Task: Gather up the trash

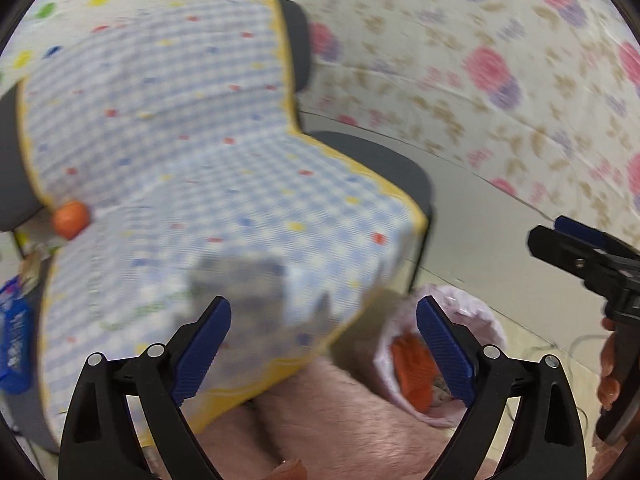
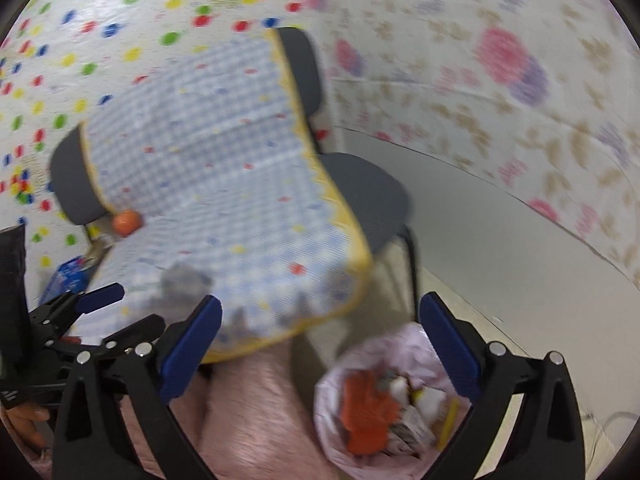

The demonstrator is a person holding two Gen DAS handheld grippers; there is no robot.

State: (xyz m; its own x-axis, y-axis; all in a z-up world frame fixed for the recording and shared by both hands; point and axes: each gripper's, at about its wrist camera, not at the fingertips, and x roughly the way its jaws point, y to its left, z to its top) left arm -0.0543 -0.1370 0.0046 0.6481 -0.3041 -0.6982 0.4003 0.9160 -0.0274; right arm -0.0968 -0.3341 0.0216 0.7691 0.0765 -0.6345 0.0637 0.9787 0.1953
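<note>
A pink trash bag stands open on the floor beside a chair, holding an orange glove-like item and several paper scraps. My right gripper hangs above it, open and holding nothing. The bag sits low right in the left wrist view, behind one fingertip. My left gripper is open and holds nothing, over the front of the chair's blue checked cloth. A blurred grey thing lies on the cloth near the front edge. An orange ball rests at the seat's back left.
The grey chair stands against a dotted and flowered wall covering. A blue packet lies left of the seat. Pink fuzzy trouser legs fill the bottom. Each gripper shows in the other's view: right, left.
</note>
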